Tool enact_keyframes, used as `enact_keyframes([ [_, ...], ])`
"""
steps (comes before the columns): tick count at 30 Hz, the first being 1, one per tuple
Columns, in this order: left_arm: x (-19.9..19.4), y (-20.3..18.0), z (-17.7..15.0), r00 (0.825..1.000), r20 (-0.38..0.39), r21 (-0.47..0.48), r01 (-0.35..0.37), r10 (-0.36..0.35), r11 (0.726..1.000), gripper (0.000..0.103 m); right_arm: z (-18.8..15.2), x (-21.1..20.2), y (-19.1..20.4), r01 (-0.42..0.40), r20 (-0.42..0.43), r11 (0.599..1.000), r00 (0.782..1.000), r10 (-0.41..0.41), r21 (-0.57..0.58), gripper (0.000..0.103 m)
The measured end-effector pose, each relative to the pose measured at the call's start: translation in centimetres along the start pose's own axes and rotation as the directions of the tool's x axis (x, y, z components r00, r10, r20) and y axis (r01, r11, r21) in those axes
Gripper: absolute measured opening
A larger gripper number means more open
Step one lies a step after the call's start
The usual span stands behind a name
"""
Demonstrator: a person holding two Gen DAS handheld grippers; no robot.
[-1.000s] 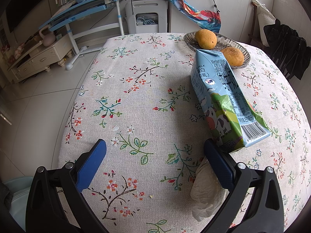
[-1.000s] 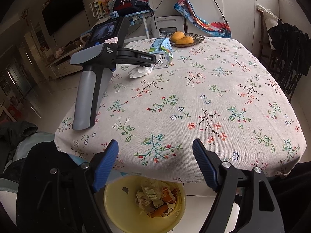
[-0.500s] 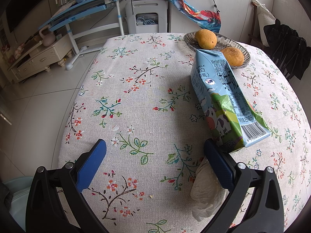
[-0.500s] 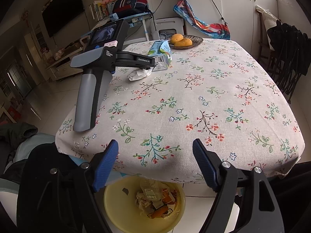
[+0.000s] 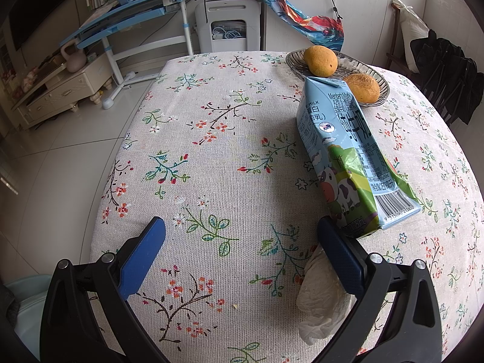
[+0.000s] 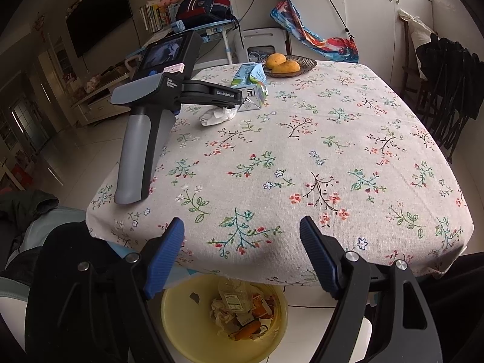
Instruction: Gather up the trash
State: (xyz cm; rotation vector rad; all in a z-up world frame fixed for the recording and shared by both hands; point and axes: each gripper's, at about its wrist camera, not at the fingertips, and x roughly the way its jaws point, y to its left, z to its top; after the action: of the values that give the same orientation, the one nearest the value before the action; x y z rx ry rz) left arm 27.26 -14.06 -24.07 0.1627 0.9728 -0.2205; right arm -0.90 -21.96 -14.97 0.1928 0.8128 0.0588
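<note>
A blue and green milk carton (image 5: 348, 160) lies on its side on the floral tablecloth (image 5: 211, 151), just ahead of my left gripper's right finger. A crumpled white tissue (image 5: 320, 296) lies under that finger. My left gripper (image 5: 242, 251) is open and empty, resting on the table. From the right wrist view the left gripper (image 6: 157, 96), the carton (image 6: 251, 81) and the tissue (image 6: 217, 115) sit at the far left of the table. My right gripper (image 6: 242, 254) is open and empty, over the table's near edge, above a yellow bin (image 6: 181, 326) holding trash.
A metal bowl (image 5: 372, 72) with two orange fruits stands behind the carton. A chair with dark clothes (image 6: 447, 69) is at the right. A blue desk (image 5: 136, 21) and a white appliance (image 5: 230, 30) stand beyond the table.
The right gripper has drawn back and up slightly, so the table looks a little farther away. The left gripper has not moved.
</note>
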Motion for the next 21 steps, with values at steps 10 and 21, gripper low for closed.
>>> enact_keyframes([
  [10,0.03,-0.07,0.09,1.000,0.000,0.000,0.000,0.000,1.000,0.097,-0.12,-0.04,-0.26,0.015,0.003,1.000,1.000,-0.015,-0.006,0.076],
  [21,0.00,-0.03,0.02,1.000,0.000,0.000,0.000,0.000,1.000,0.097,-0.30,-0.28,-0.21,0.141,0.000,0.990,0.990,-0.141,-0.024,0.076],
])
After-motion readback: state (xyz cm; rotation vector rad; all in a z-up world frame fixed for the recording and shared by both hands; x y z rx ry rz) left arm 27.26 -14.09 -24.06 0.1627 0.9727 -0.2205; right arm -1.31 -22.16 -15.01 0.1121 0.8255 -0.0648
